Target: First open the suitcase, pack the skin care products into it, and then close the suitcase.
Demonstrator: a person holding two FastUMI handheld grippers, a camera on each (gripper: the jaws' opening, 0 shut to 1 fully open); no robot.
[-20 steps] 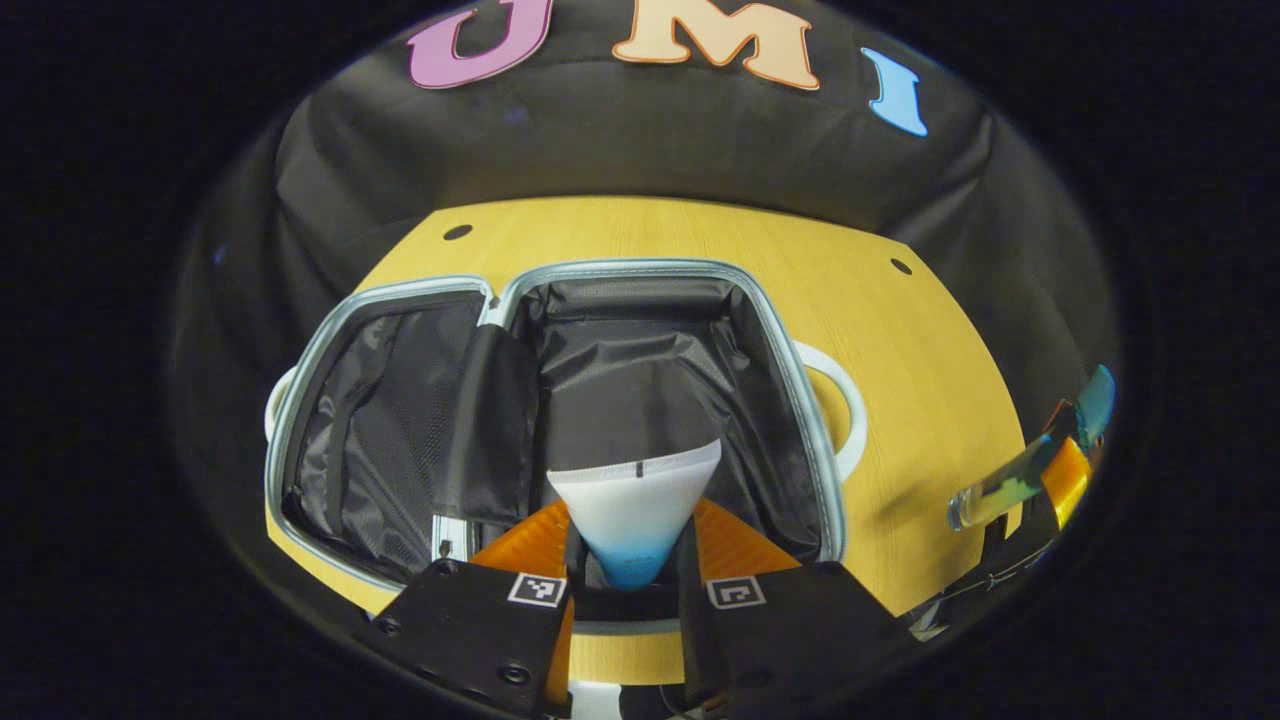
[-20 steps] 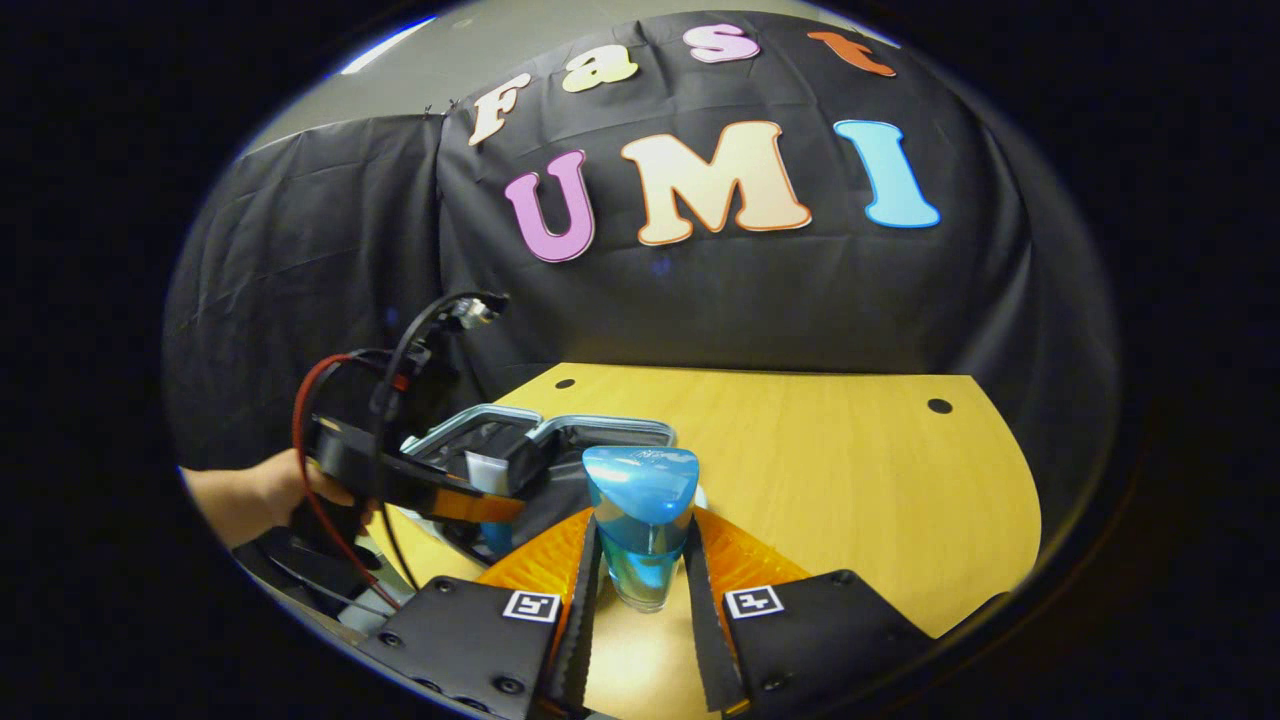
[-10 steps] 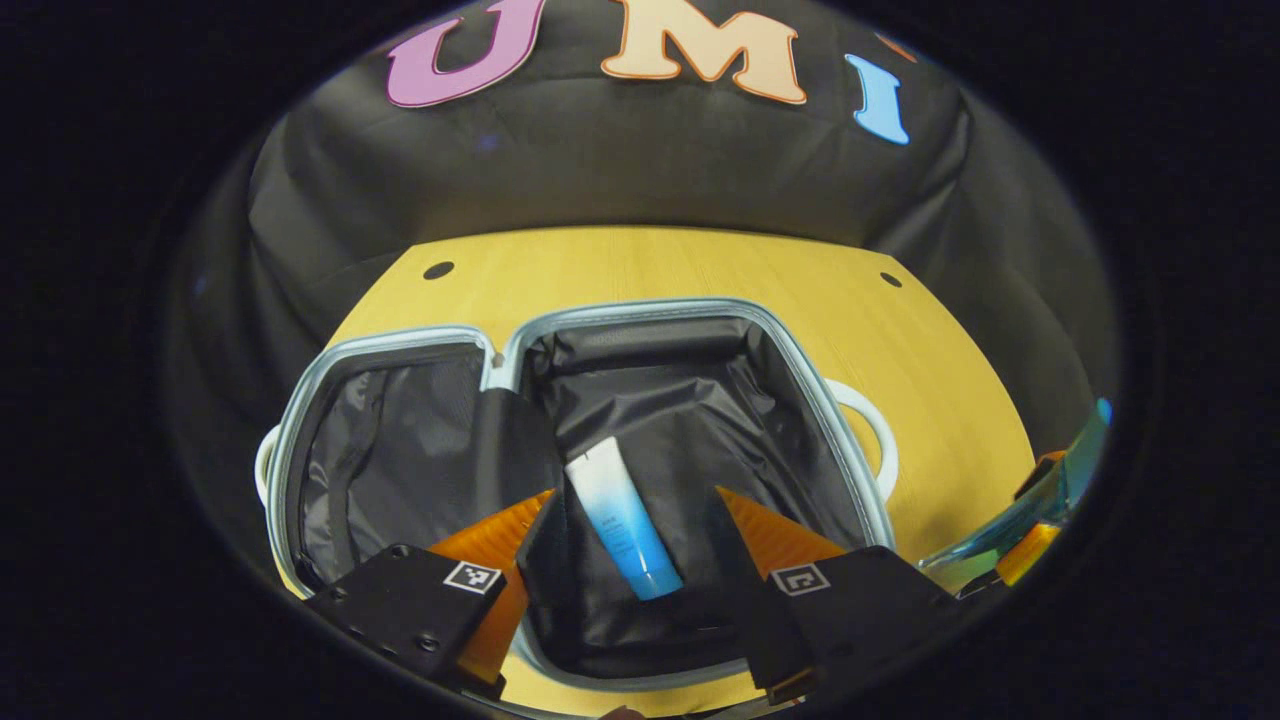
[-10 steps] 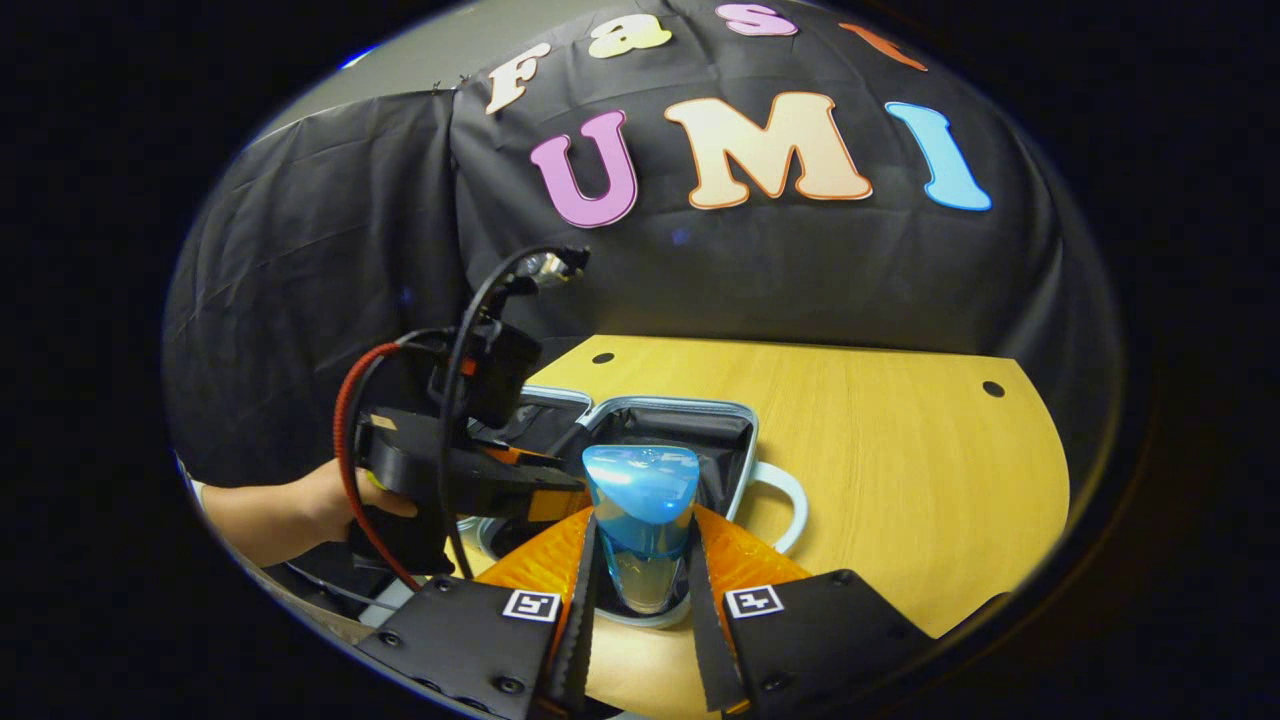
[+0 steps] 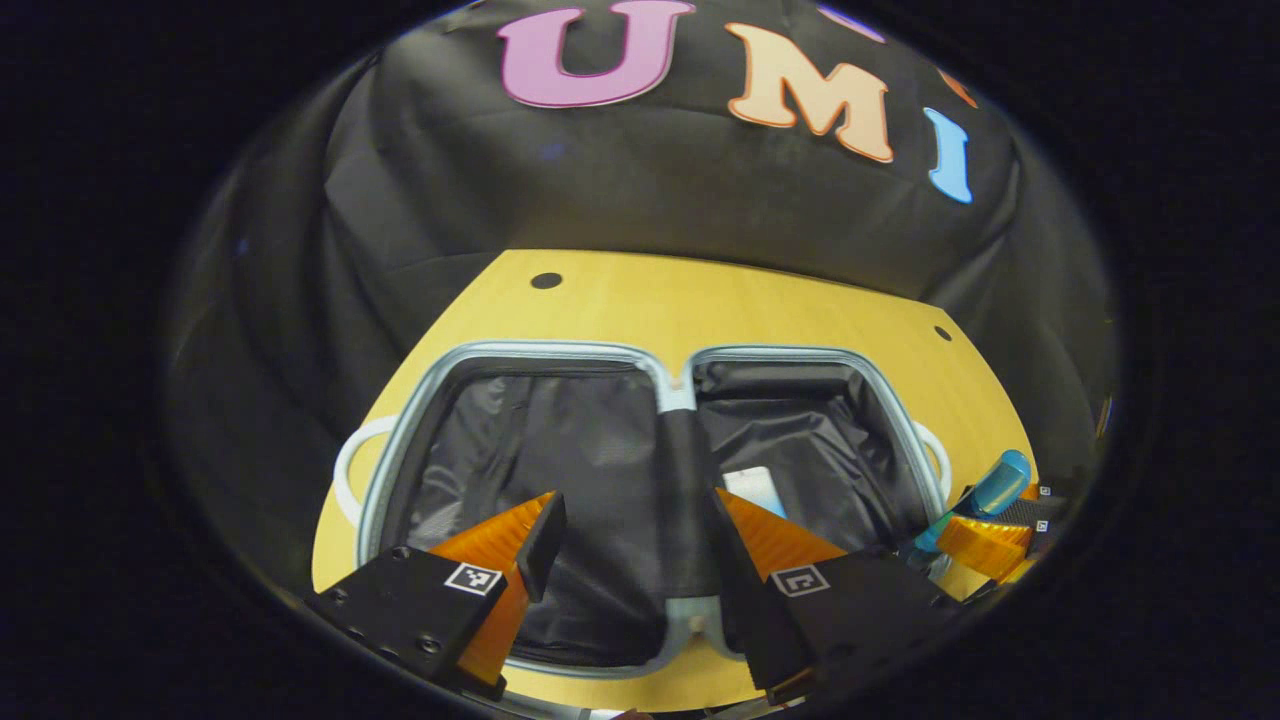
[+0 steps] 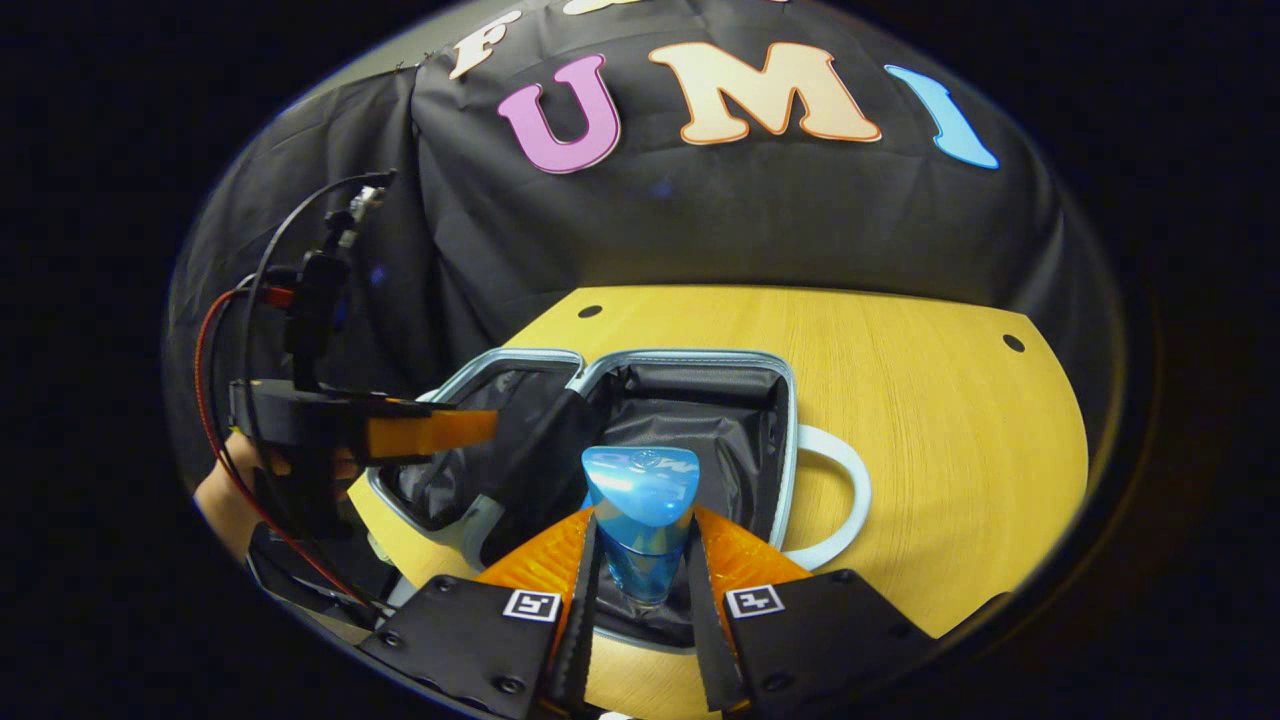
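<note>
On the table (image 6: 930,420) the suitcase (image 6: 690,360) lies fully open, both lined halves facing up and its pale rim and white side handles showing, so the first step of the task looks done. Packing is partly done, by my reading: in the left gripper view a white-and-blue tube (image 5: 757,489) lies on the lining of the right-hand half, partly hidden behind the left hand-held gripper (image 5: 635,515). That gripper has its fingers spread wide with nothing between them, and it hangs over the fabric hinge strip between the two halves. The right hand-held gripper (image 6: 640,560) has both fingers pressed against the sides of a blue bottle (image 6: 640,500), which stands up between them with its broad blue cap toward the camera; it is held above the near edge of the suitcase's right-hand half, apart from the lining as far as I can tell. In the right gripper view the left hand-held gripper appears farther off at the left, held by a hand (image 6: 225,490) and reaching over the other half of the case. What seems left: lowering and releasing the bottle beside the tube, then folding one half over the other to close the suitcase. Whether more products wait elsewhere cannot be told.
</note>
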